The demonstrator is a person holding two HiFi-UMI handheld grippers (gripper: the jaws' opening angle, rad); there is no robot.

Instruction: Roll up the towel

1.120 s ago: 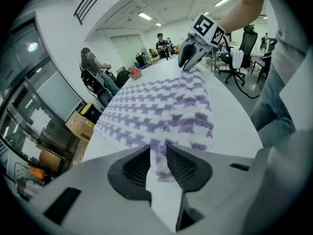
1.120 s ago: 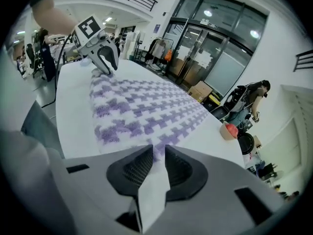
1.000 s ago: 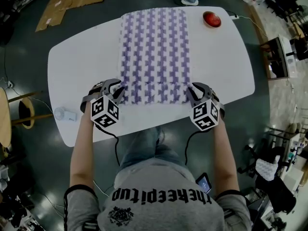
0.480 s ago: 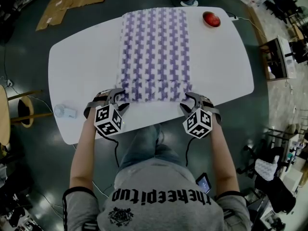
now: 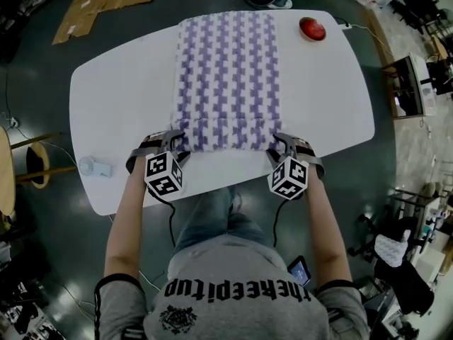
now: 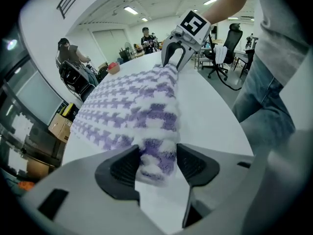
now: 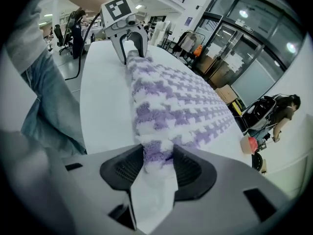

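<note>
Left gripper (image 6: 157, 165): my fingers have just been opening wide, the towel (image 5: 228, 69) roll's left end loose between them.
Right gripper (image 7: 157, 168): likewise, on the right end.
Roll axis: left-right; flat length lies far.

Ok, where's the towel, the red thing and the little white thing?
towel (image 5: 228, 62), head view, its flat middle
red thing (image 5: 311, 27), head view, its top
little white thing (image 5: 95, 167), head view, its middle

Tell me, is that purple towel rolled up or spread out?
Mostly spread: the towel lies flat across the table; only its near edge is rolled over.
</note>
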